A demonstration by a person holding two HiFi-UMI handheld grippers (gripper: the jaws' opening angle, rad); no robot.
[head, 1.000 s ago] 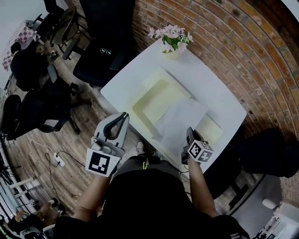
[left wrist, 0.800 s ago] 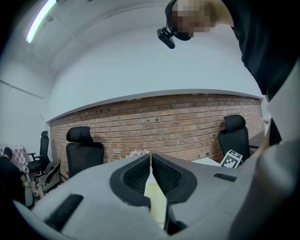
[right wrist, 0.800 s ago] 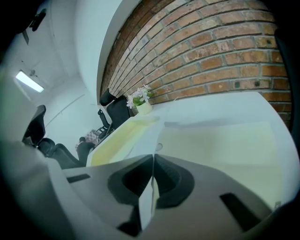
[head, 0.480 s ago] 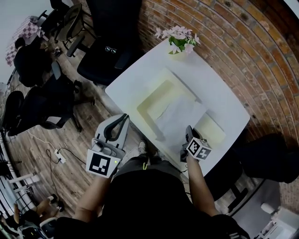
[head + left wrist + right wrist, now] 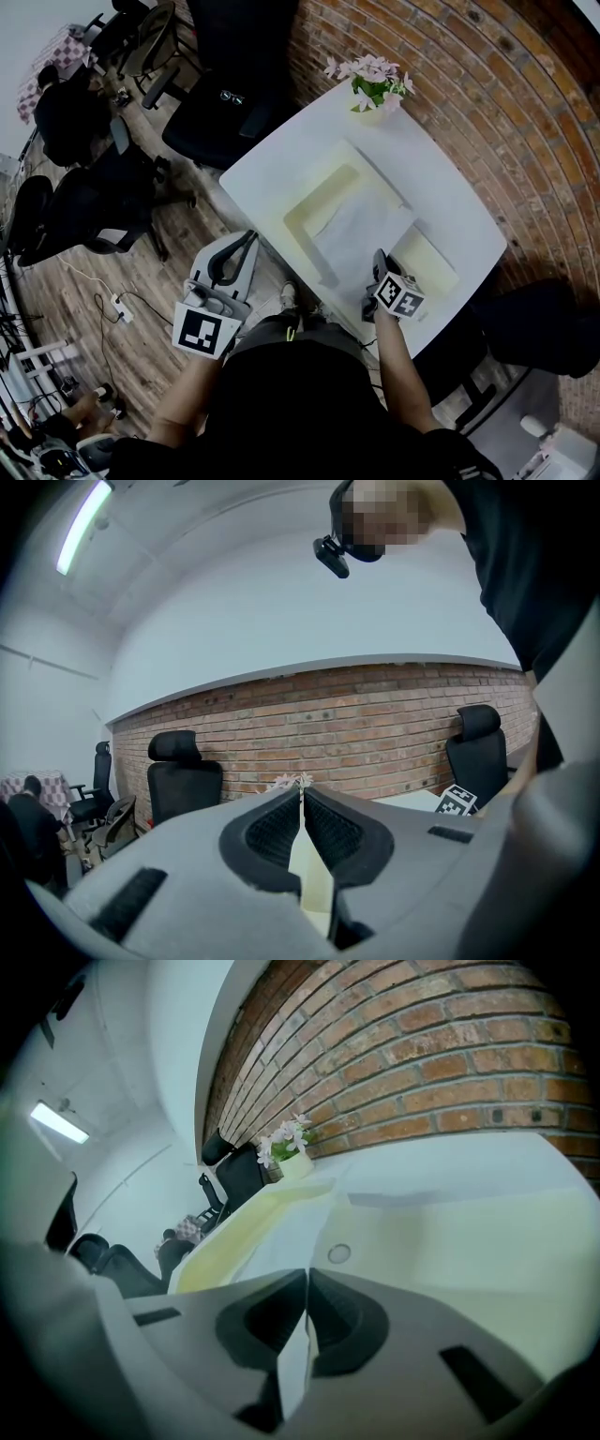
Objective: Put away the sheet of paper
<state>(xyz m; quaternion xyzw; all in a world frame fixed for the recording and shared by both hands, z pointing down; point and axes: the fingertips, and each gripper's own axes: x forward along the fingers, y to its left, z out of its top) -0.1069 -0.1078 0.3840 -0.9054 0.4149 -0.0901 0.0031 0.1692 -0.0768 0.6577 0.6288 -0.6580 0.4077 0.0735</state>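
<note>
A white sheet of paper [image 5: 361, 223] lies across an open pale yellow folder [image 5: 319, 202] in the middle of the white table [image 5: 277, 155]. The folder's flap [image 5: 427, 258] lies to the right, and its round snap [image 5: 338, 1253] shows in the right gripper view. My right gripper [image 5: 379, 259] hovers at the table's near edge, just in front of the sheet. Its jaws are shut tip to tip [image 5: 307, 1274], with nothing seen between them. My left gripper [image 5: 246, 242] hangs off the table's left front corner, also shut [image 5: 300, 794] and empty.
A pot of pink flowers [image 5: 372, 82] stands at the table's far corner by the brick wall [image 5: 487, 103]. Black office chairs [image 5: 230, 94] crowd the wooden floor to the left, where a person [image 5: 66, 112] sits. Cables lie on the floor [image 5: 108, 305].
The table has slid up and to the right in the head view. Against it, my right gripper has drawn slightly back toward the near edge. Both jaws stay shut.
</note>
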